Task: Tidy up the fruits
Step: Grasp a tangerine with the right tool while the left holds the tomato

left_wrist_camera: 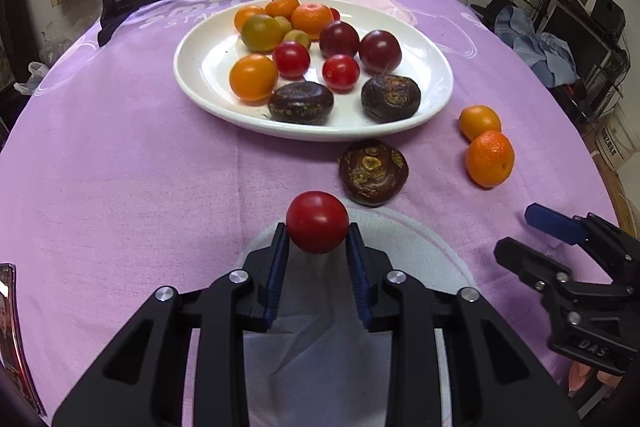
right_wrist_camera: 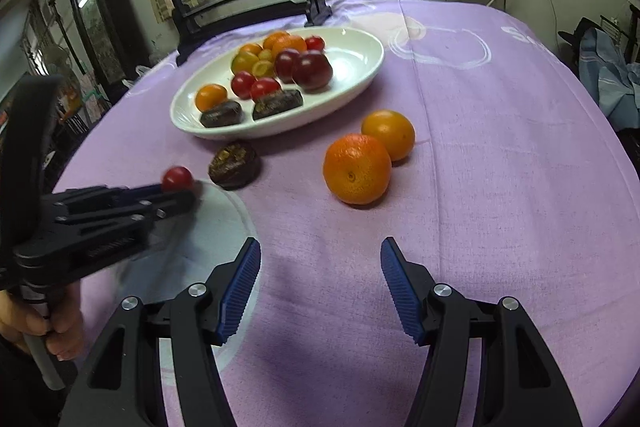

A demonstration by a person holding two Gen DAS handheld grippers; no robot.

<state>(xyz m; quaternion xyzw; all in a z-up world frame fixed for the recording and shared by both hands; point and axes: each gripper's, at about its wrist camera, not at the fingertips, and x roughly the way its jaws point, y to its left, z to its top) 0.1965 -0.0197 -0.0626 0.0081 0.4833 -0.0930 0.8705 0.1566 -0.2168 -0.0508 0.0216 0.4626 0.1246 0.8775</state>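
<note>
My left gripper [left_wrist_camera: 317,233] pinches small red cherry tomato [left_wrist_camera: 317,221] between blue pads, fruit raised just above purple tablecloth [left_wrist_camera: 120,167], short of white oval plate [left_wrist_camera: 200,83]. Right gripper [right_wrist_camera: 320,279] jaws spread wide, holding nothing. Step, I judge: carrying tomato to plate. Next: advance over rim, lower into bare spot, release gently. Dark brown water chestnut [left_wrist_camera: 373,171] and two oranges [right_wrist_camera: 357,169] lie on cloth, not yet plated.

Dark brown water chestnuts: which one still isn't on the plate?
The brown chestnut on the purple cloth, just outside the white plate's near rim. The other two lie inside the plate.
</note>
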